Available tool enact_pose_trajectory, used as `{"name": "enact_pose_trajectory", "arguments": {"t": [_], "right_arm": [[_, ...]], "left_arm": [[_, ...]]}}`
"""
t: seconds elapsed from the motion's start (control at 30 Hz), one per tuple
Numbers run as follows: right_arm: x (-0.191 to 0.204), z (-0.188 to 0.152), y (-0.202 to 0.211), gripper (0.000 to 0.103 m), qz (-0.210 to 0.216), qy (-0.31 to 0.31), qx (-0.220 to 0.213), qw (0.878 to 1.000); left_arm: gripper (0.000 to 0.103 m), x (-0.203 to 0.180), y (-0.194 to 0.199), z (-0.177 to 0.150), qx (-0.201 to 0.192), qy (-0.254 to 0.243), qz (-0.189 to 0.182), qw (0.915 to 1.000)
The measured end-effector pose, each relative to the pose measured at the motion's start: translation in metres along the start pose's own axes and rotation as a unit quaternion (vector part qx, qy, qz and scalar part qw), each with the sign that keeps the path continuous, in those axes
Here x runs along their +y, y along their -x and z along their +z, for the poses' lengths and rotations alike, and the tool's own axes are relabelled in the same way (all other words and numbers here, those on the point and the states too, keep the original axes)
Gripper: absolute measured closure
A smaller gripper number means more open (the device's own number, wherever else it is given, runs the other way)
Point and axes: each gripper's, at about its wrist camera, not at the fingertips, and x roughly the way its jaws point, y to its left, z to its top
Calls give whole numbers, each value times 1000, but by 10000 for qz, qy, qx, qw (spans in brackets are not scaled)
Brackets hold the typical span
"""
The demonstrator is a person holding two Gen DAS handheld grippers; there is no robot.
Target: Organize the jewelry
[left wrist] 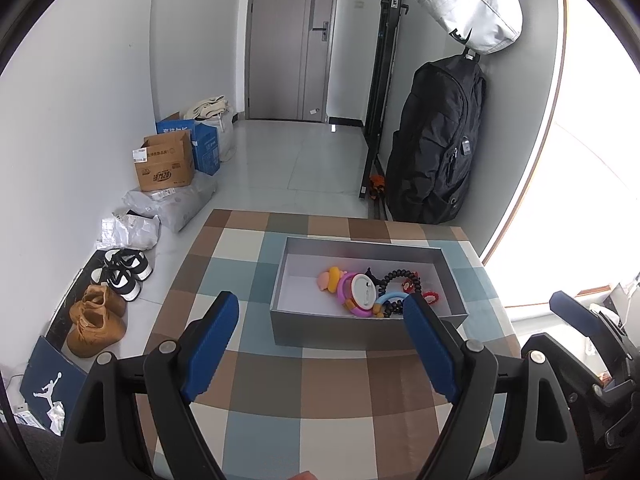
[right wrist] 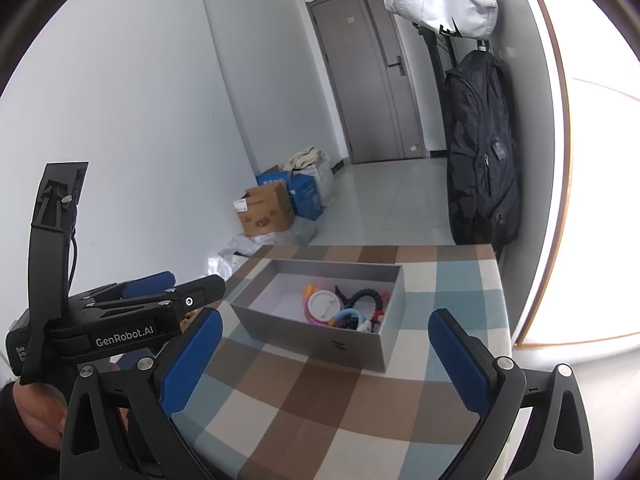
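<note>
Right now your left gripper (left wrist: 320, 344) and right gripper (right wrist: 326, 356) both hover with jaws apart and empty above the checkered counter (left wrist: 256, 400). The grey box (left wrist: 292, 332) sits at twelve o'clock, the jewelry (left wrist: 368, 290) heaped at its three o'clock end.

My left tongs (left wrist: 320, 344) hiding the grey box's (left wrist: 332, 334) near wall corners, tangled trinkets (left wrist: 370, 290) overlapping, my right tongs (left wrist: 576, 320) cut off at the edge
</note>
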Motion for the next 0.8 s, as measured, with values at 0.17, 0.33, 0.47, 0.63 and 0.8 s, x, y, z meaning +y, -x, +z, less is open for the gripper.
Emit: {"name": "enact_pose_trajectory", "arguments": {"t": [0.17, 0.33, 0.47, 0.63, 0.8], "right_arm": [[0, -1, -1, 0, 1, 0, 19, 10000], [0, -3, -3, 0, -10, 7, 61, 10000], [-2, -3, -3, 0, -25, -14, 79, 10000], [-2, -3, -4, 0, -37, -32, 97, 9999], [-2, -3, -8, 0, -32, -51, 139, 9999]], "left_arm": [[22, 0, 0, 0, -7, 0, -8, 10000], [22, 0, 0, 0, 2, 11, -15, 10000], [22, 0, -1, 0, 16, 35, -27, 10000], [22, 0, -3, 0, 88, 40, 48, 9999], [22, 1, -3, -1, 35, 31, 1, 10000]]}}
